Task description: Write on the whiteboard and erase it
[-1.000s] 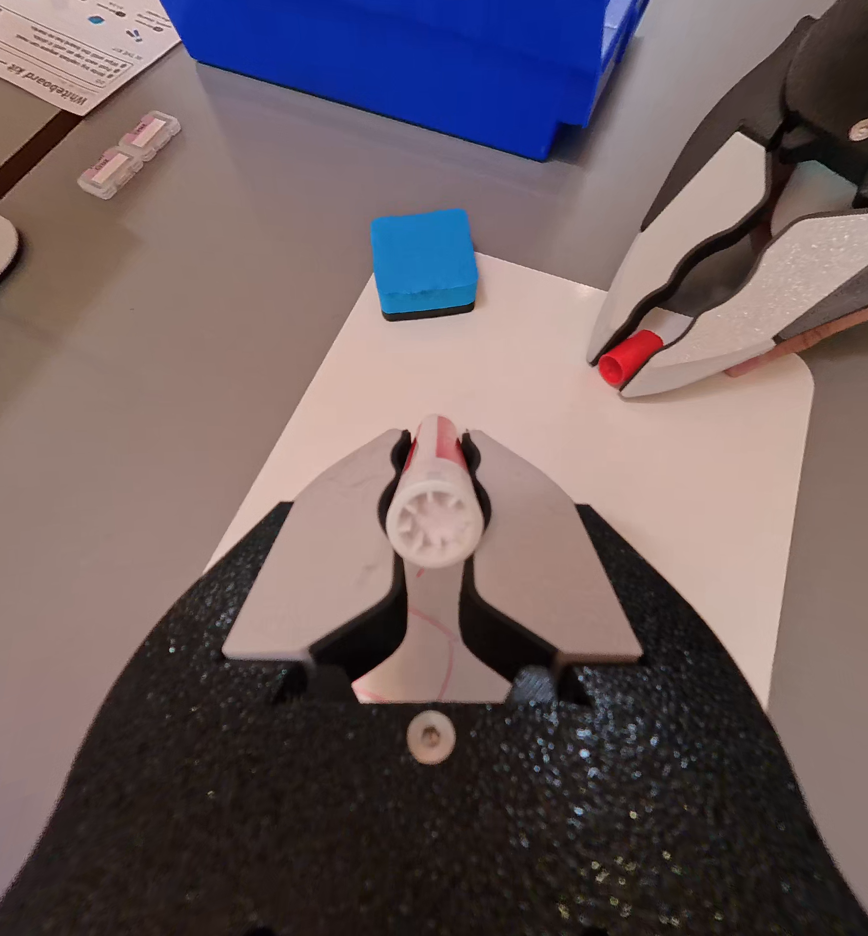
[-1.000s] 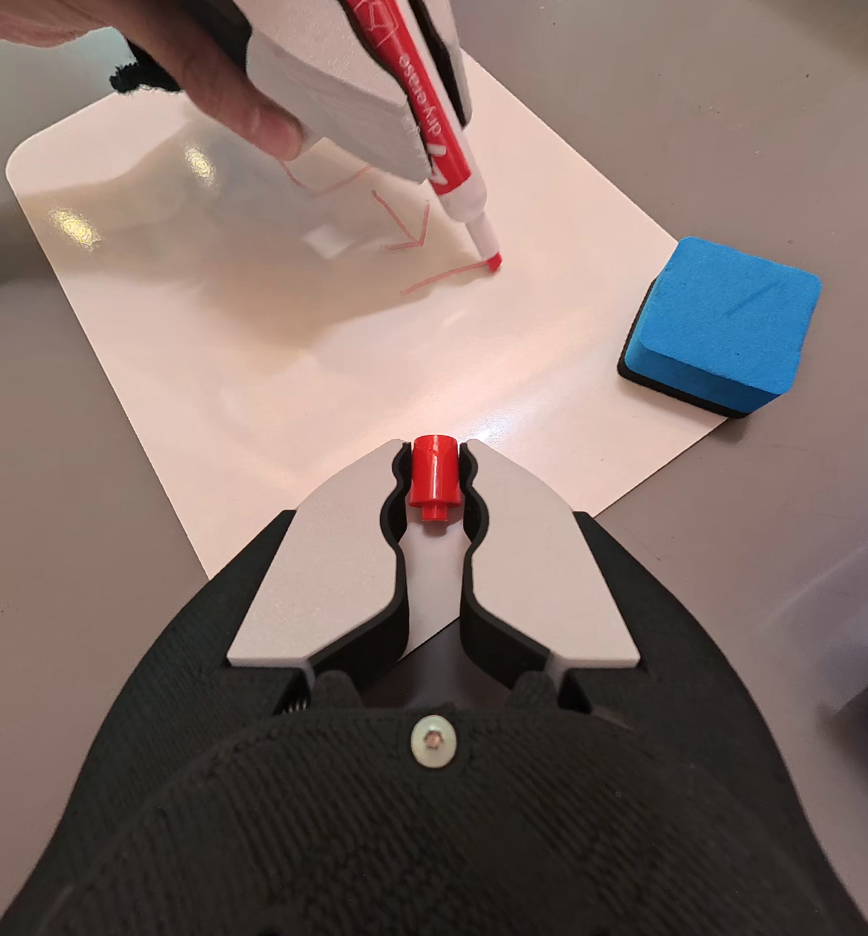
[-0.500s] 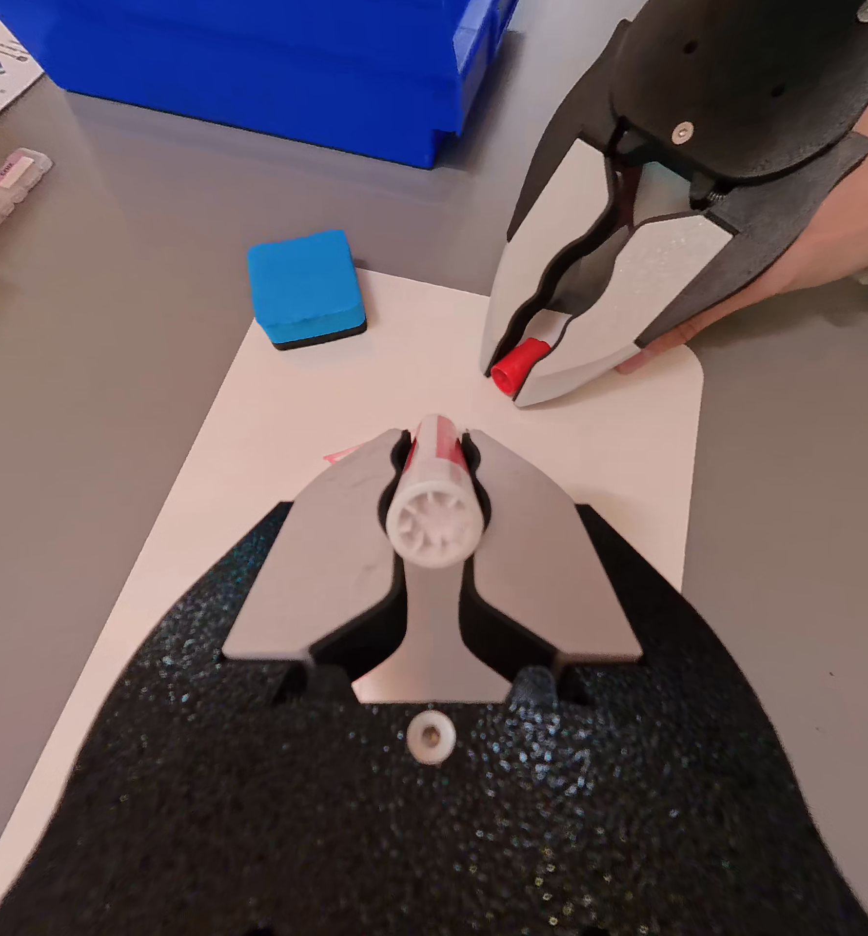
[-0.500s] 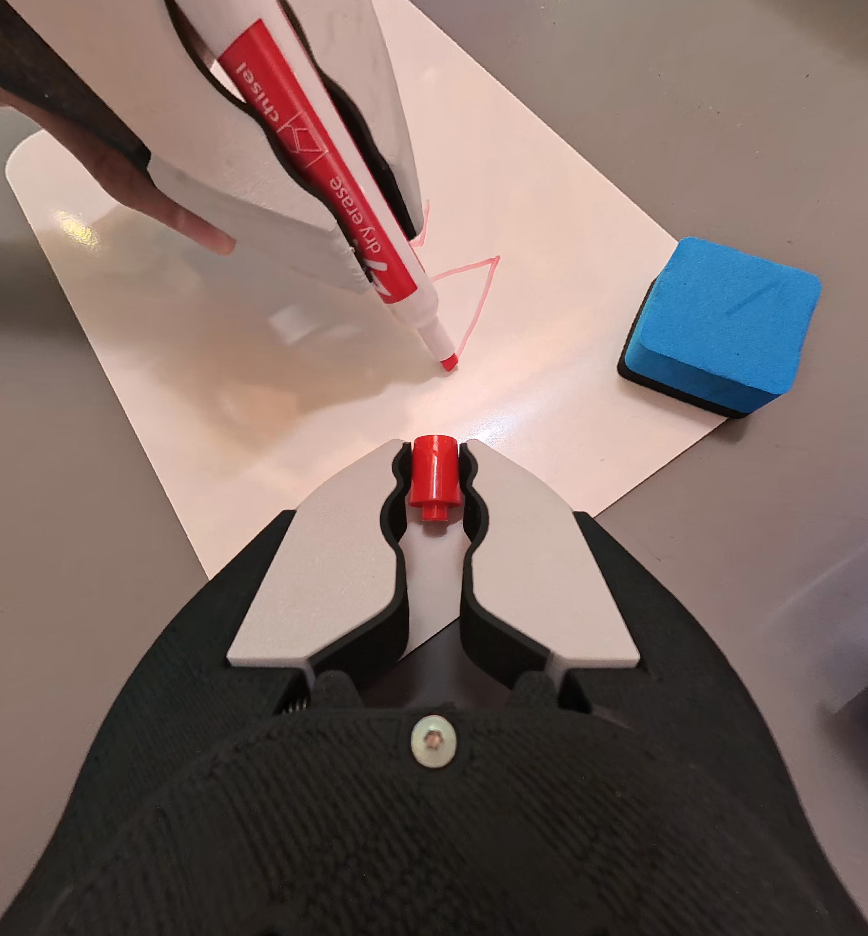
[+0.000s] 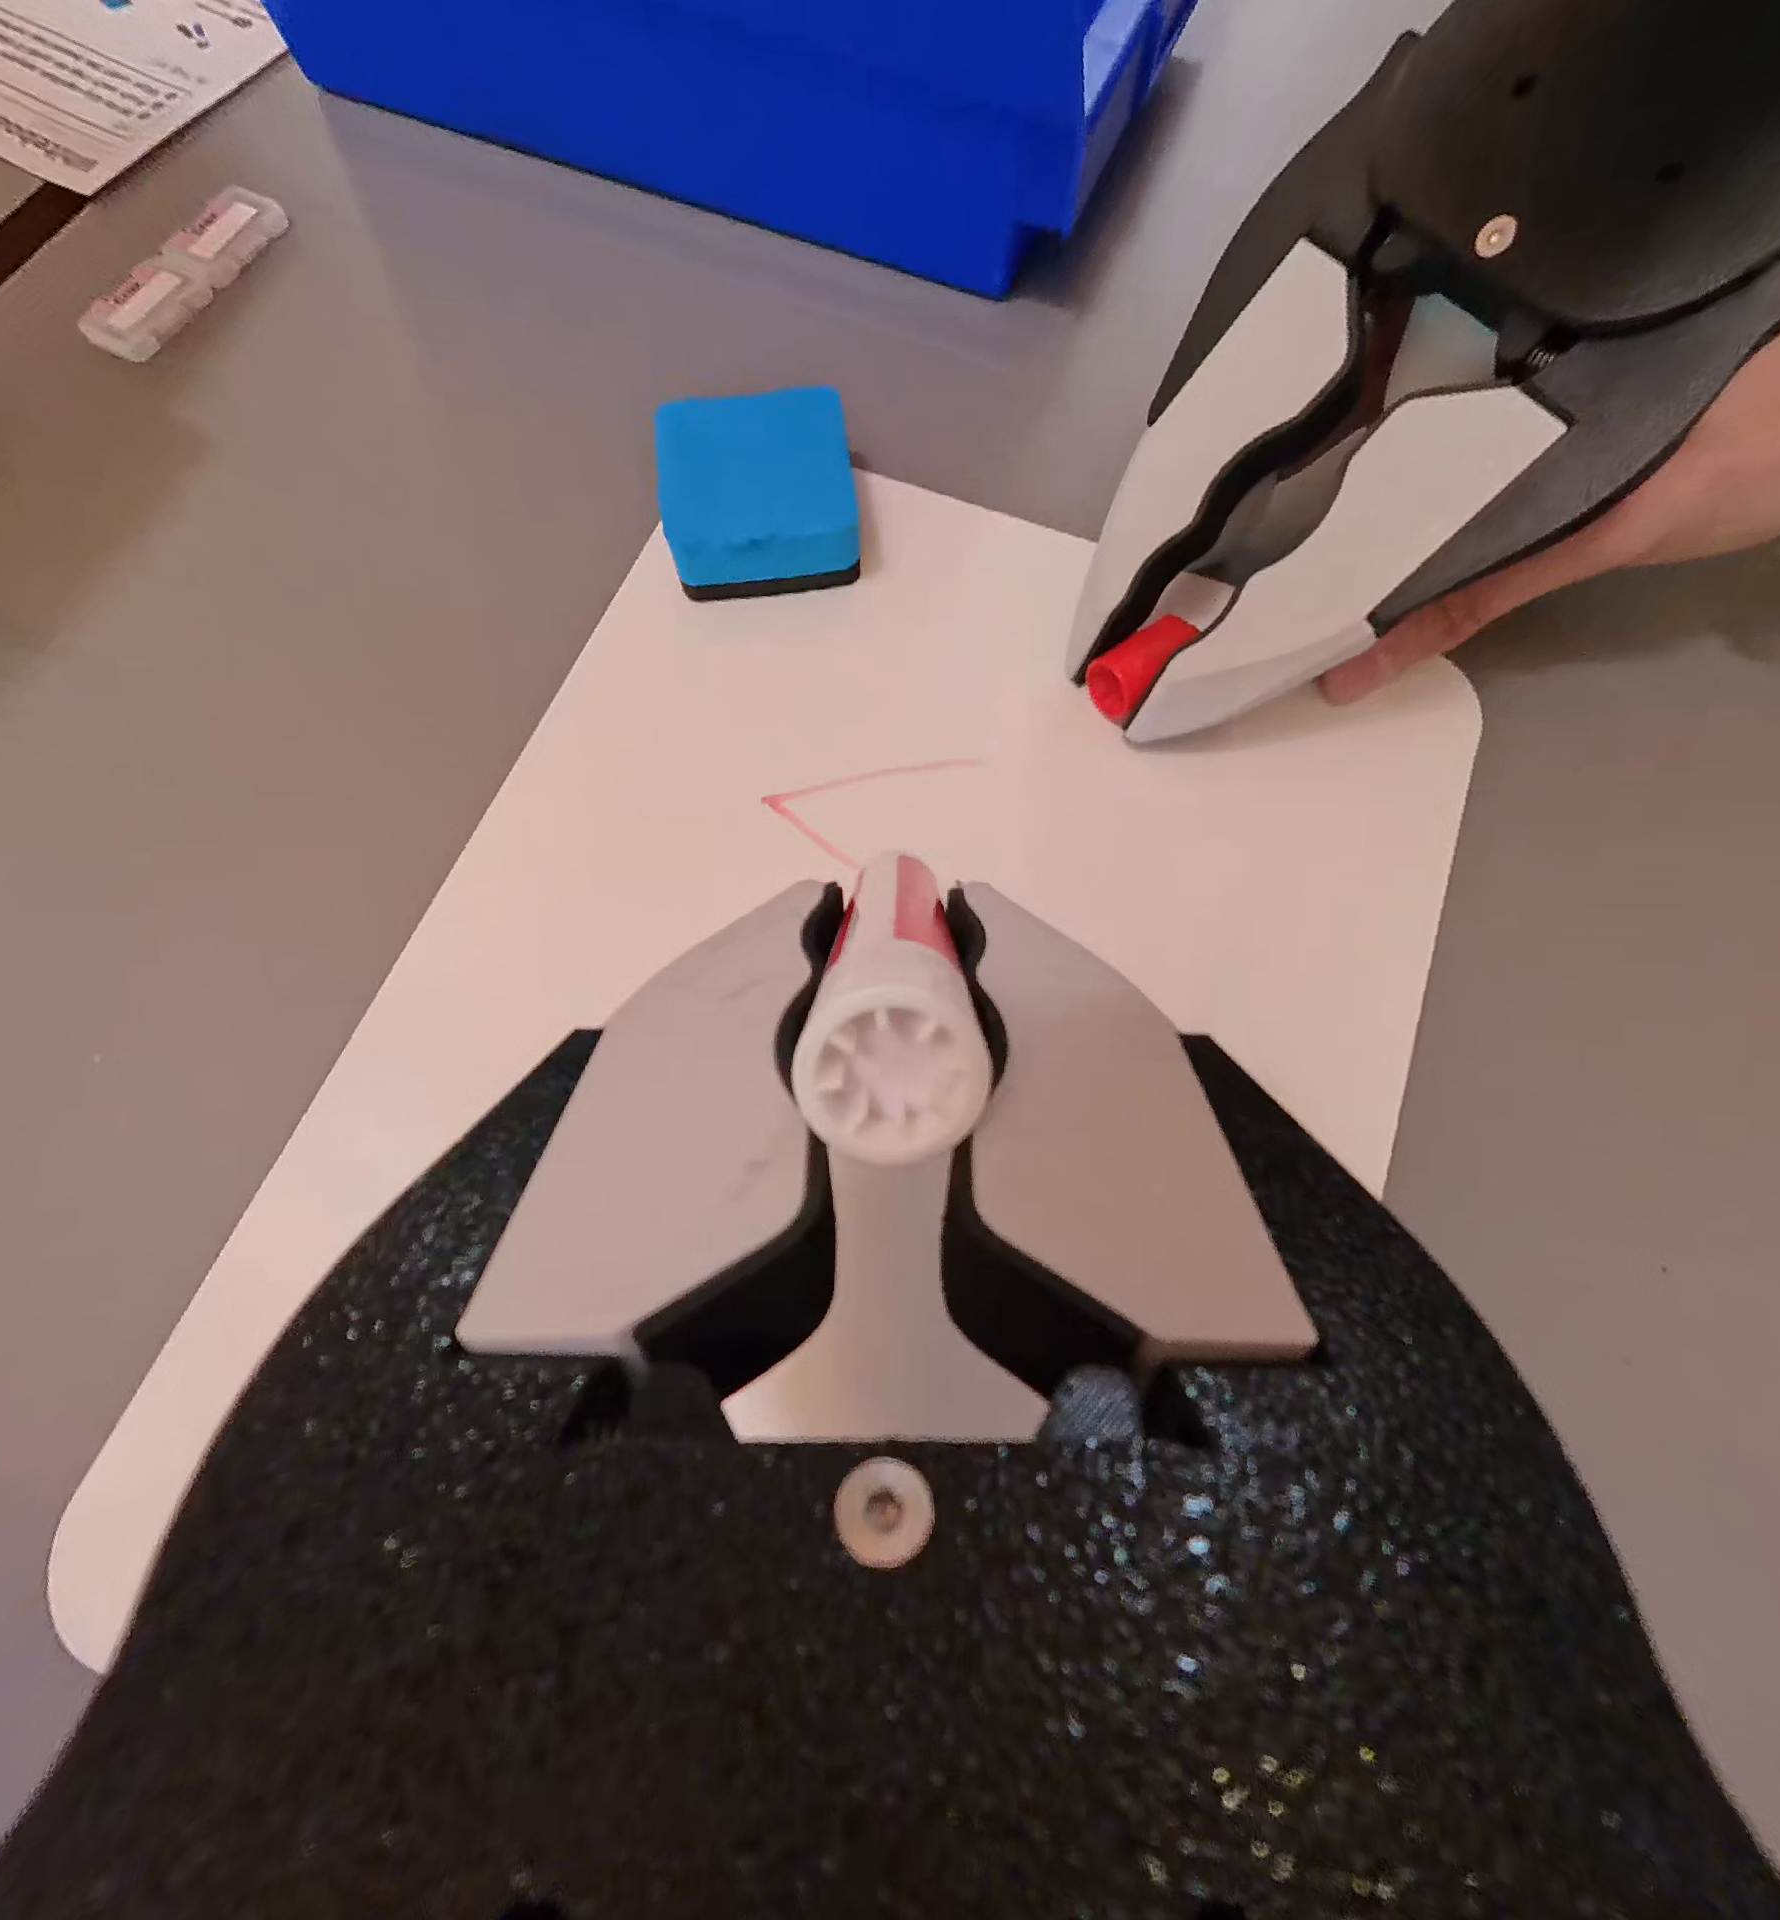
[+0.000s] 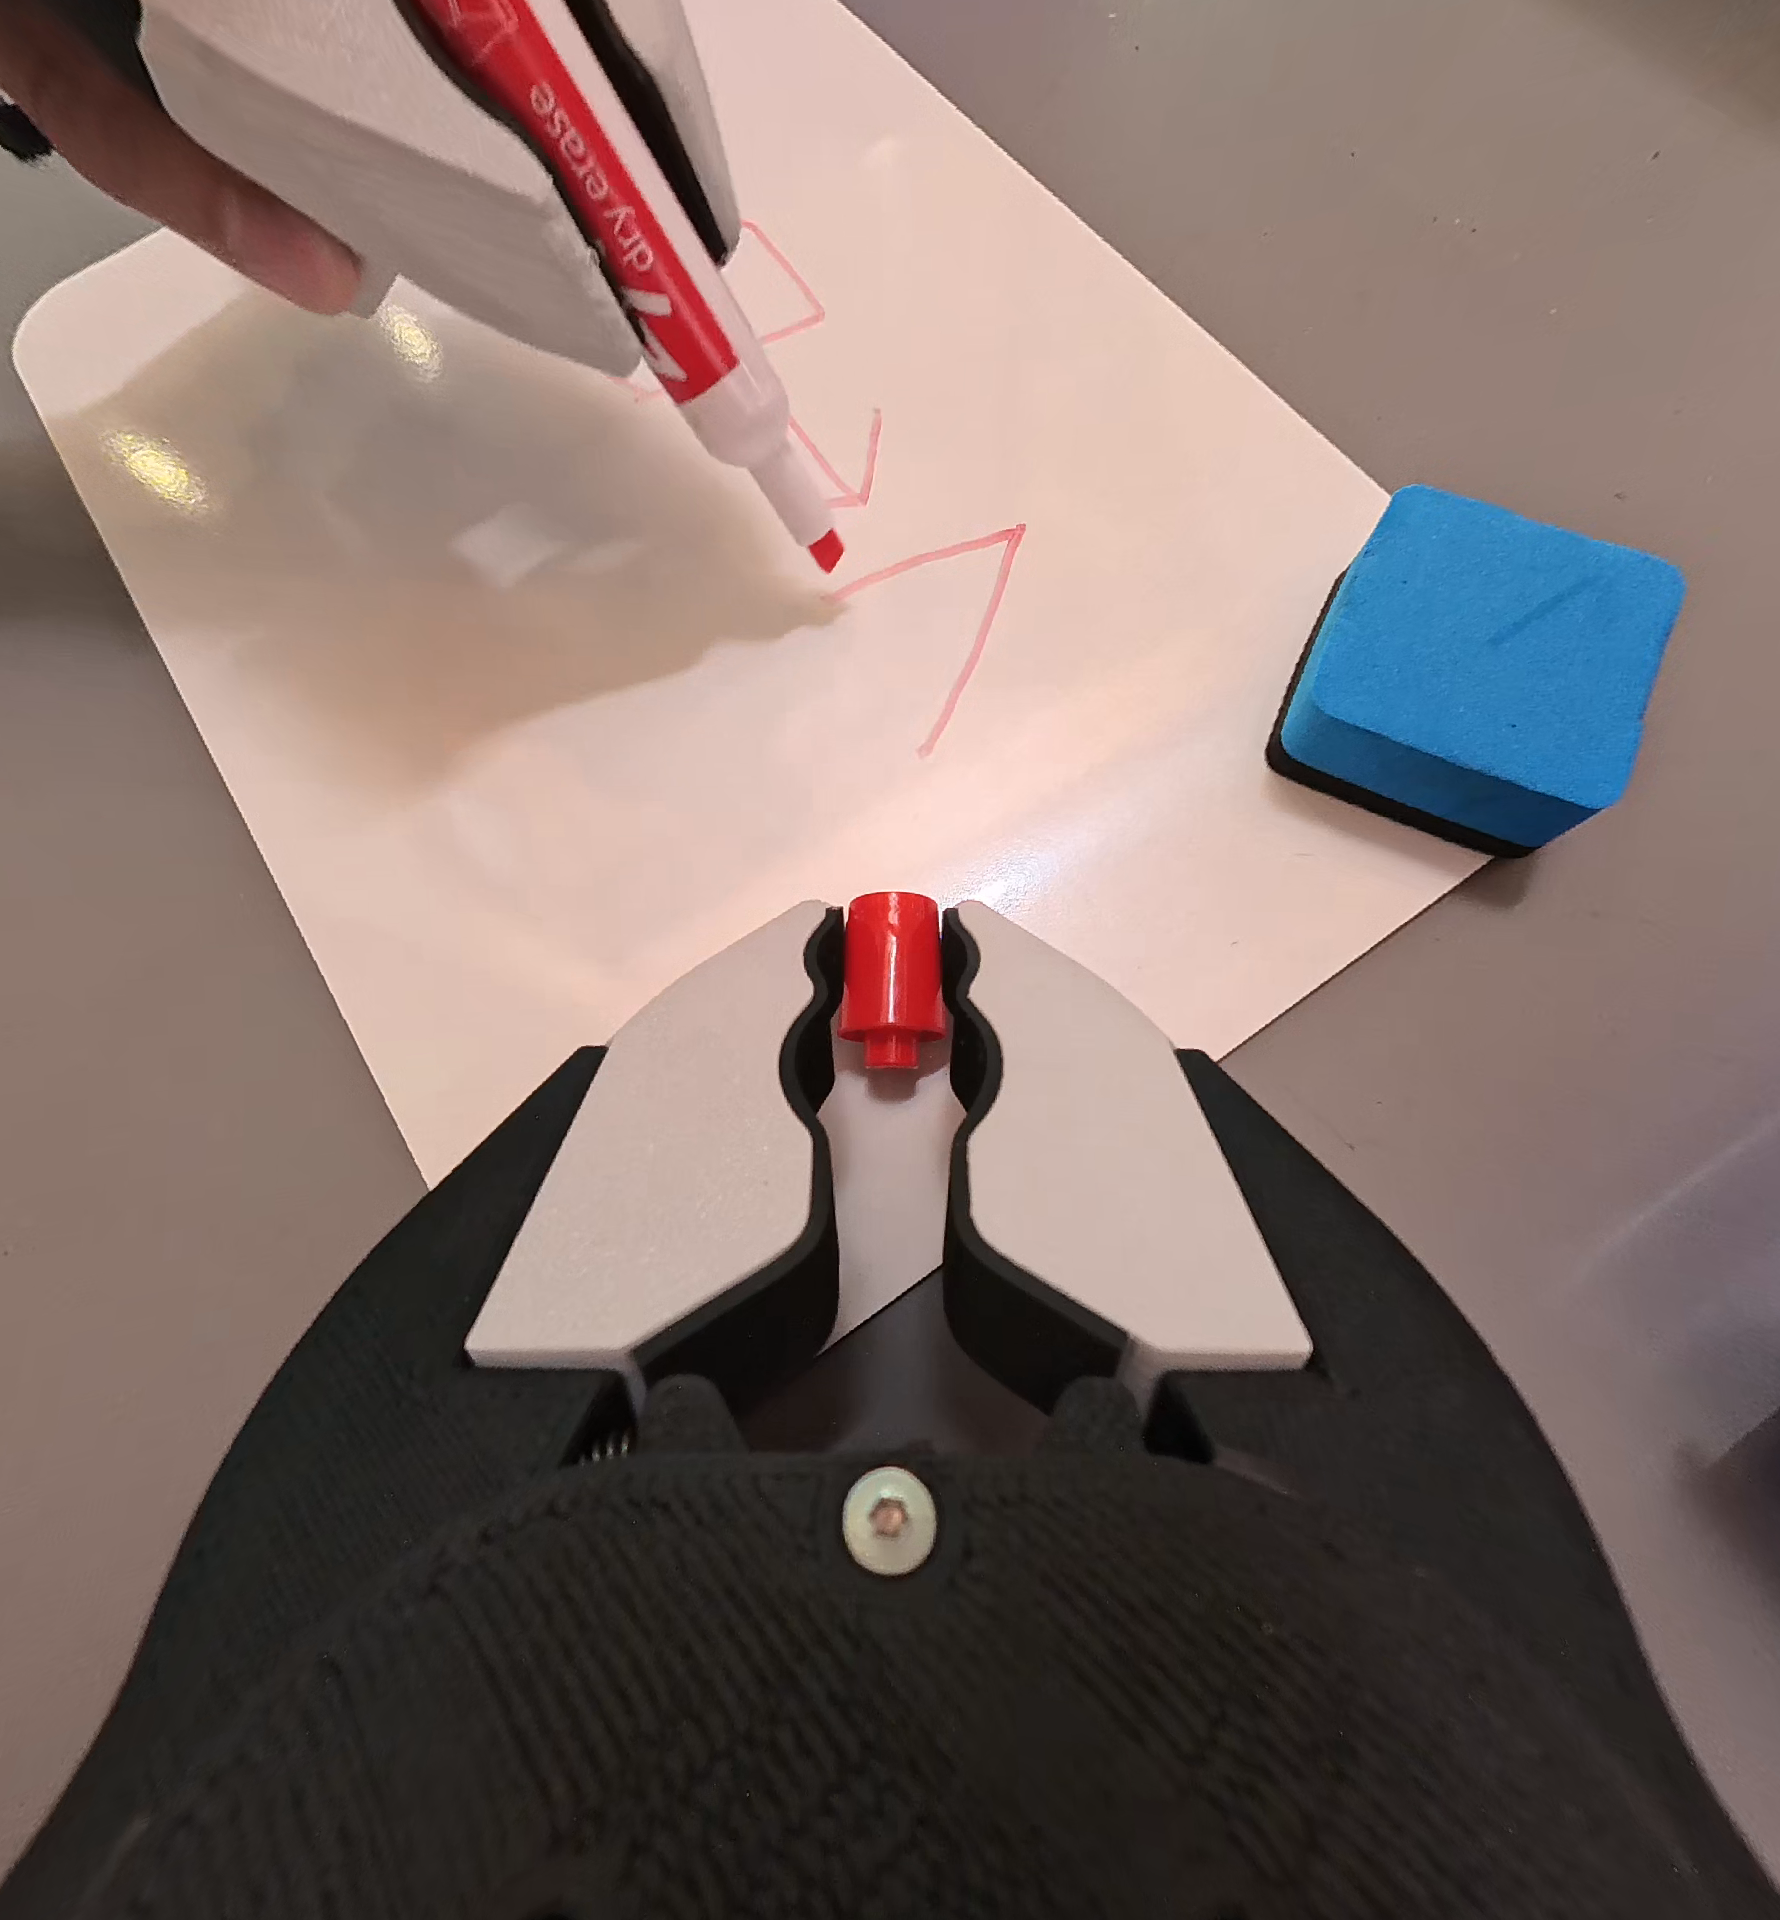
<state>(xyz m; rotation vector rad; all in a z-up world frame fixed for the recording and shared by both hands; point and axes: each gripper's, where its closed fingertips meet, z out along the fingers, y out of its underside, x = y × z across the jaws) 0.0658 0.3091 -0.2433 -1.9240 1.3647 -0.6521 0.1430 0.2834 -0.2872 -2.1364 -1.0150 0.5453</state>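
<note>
A white whiteboard (image 5: 1229, 935) (image 6: 574, 790) lies flat on the grey table, with thin red lines (image 6: 979, 623) drawn on it. My left gripper (image 5: 891, 904) is shut on a red and white marker (image 5: 891, 1070) (image 6: 688, 332), which points down at the board. The marker's red tip (image 6: 826, 551) is just above the board by the end of a line. My right gripper (image 6: 891, 914) (image 5: 1125, 686) is shut on the red marker cap (image 6: 888, 987) (image 5: 1135, 665) and rests at the board's corner. A blue eraser (image 5: 756, 488) (image 6: 1488, 655) sits at the board's edge.
A blue bin (image 5: 761, 104) stands beyond the board. A printed sheet (image 5: 65, 73) and two small clear boxes (image 5: 185, 270) lie at the far left. A hand (image 5: 1592, 551) holds the right gripper. Grey table surrounds the board.
The left gripper drew a red line across the board, then pulled the marker back to the start of that shape. The right gripper with the cap has stayed put.
</note>
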